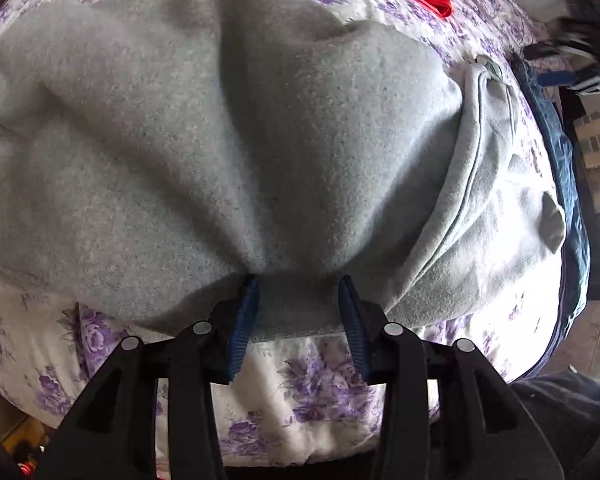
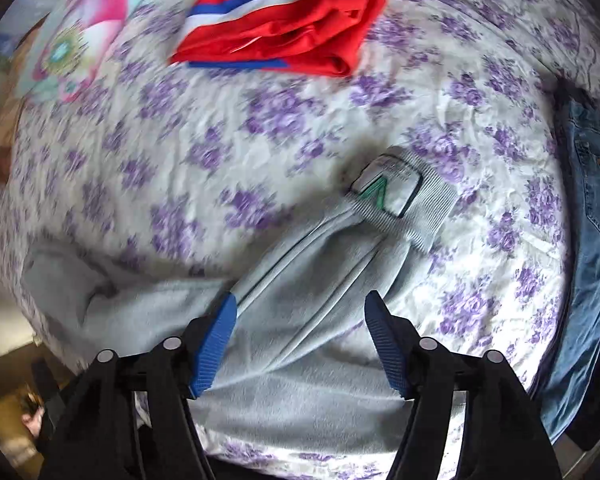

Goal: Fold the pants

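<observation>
Grey sweatpants lie on a bed with a purple-flowered sheet. In the left wrist view my left gripper has its blue pads on either side of a bunched edge of the grey fabric, which is pulled taut toward it. In the right wrist view the sweatpants stretch away to a ribbed cuff with a white and green label. My right gripper is open, its fingers spread above the grey leg and holding nothing.
Folded red shorts with blue and white stripes lie at the far side of the bed. Blue jeans lie along the right edge. A colourful flowered pillow is at the far left. The bed's near edge is just below both grippers.
</observation>
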Tool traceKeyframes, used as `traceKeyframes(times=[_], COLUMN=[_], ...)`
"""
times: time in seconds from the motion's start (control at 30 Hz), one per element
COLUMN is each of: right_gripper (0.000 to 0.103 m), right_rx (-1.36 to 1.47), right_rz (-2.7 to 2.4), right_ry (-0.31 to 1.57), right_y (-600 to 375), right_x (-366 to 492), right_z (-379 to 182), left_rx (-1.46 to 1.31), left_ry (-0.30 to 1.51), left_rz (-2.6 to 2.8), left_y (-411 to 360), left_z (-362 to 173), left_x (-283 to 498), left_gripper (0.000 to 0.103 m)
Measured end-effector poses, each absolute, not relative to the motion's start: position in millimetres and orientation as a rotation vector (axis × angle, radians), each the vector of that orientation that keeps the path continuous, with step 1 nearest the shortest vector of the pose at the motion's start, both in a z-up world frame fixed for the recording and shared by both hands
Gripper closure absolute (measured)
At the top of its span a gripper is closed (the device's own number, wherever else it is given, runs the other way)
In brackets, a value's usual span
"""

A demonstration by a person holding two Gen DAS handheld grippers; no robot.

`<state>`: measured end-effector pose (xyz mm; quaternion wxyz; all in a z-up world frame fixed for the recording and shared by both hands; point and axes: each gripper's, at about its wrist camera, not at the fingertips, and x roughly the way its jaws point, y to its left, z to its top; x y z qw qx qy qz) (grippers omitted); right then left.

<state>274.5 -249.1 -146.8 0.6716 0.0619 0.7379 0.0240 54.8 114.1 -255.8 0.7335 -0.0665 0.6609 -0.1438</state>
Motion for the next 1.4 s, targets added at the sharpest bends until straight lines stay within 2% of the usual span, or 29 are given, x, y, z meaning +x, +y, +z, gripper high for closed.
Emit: traceKeyframes(times=[0.13, 0.2, 0.37, 0.47, 0.53, 0.57, 0.63, 0.7, 0.73, 0.87, 0.93, 1.07, 1.17, 1.27, 1.33, 1.4], right_gripper=[0.041, 0.047, 0.044, 0.044, 0.066, 0.083, 0.089, 0.090, 0.090, 0.090, 0.090, 0.090, 0.091, 0.093, 0.095, 0.095], right_rx=[0.169, 0.171, 0.235, 0.257, 0.228, 0.227, 0.274, 0.311, 0.332, 0.405, 0.443, 0.515, 0.547, 0.644, 0.746, 0.798], right_rz=[-0.047, -0.136, -0.277, -0.280, -0.236, -0.217, -0.182, -0.137, -0.115, -0.018, 0.024, 0.048, 0.011, -0.077, -0.093, -0.093], right_ry=[1.712, 1.735, 1.795, 1.770, 1.741, 1.734, 1.720, 1.682, 1.665, 1.553, 1.483, 1.381, 1.372, 1.442, 1.442, 1.401], right_y=[-239.7, -236.8, -242.5, -243.4, -239.6, -241.5, -244.4, -257.8, -262.8, -290.6, -308.9, -347.0, -356.9, -376.3, -383.5, -386.5], right_x=[291.7, 295.4, 298.9, 295.5, 289.5, 288.5, 273.6, 264.1, 258.5, 217.9, 182.9, 100.1, 45.1, -1.8, -19.3, -24.4], right_z=[-181.2, -198.2, -240.7, -250.0, -244.0, -238.9, -225.3, -208.7, -200.0, -147.2, -117.8, -86.8, -121.1, -188.4, -225.4, -238.6], left_rx=[-0.135, -0.125, -0.135, -0.152, -0.159, -0.162, -0.172, -0.190, -0.194, -0.220, -0.264, -0.286, -0.232, -0.207, -0.157, -0.107], left_ry=[1.444, 1.440, 1.444, 1.454, 1.461, 1.464, 1.472, 1.481, 1.484, 1.505, 1.508, 1.488, 1.499, 1.523, 1.515, 1.508], left_rz=[-0.311, -0.308, -0.307, -0.314, -0.322, -0.326, -0.341, -0.360, -0.364, -0.350, -0.321, -0.285, -0.278, -0.266, -0.253, -0.242], left_y=[113.5, 112.4, 111.4, 113.6, 115.6, 116.6, 118.4, 124.3, 127.4, 152.0, 169.5, 194.1, 200.8, 200.3, 192.7, 185.3], left_z=[-257.2, -256.3, -257.8, -259.3, -259.9, -260.1, -260.0, -260.1, -260.6, -262.8, -263.0, -253.1, -249.4, -256.5, -256.4, -255.8], left_x=[50.0, 48.2, 50.5, 53.0, 54.8, 55.3, 56.9, 59.5, 60.6, 67.1, 71.1, 71.1, 70.6, 71.9, 72.3, 71.8], left_gripper=[0.063, 0.063, 0.063, 0.063, 0.063, 0.063, 0.063, 0.065, 0.069, 0.095, 0.102, 0.101, 0.101, 0.101, 0.102, 0.102])
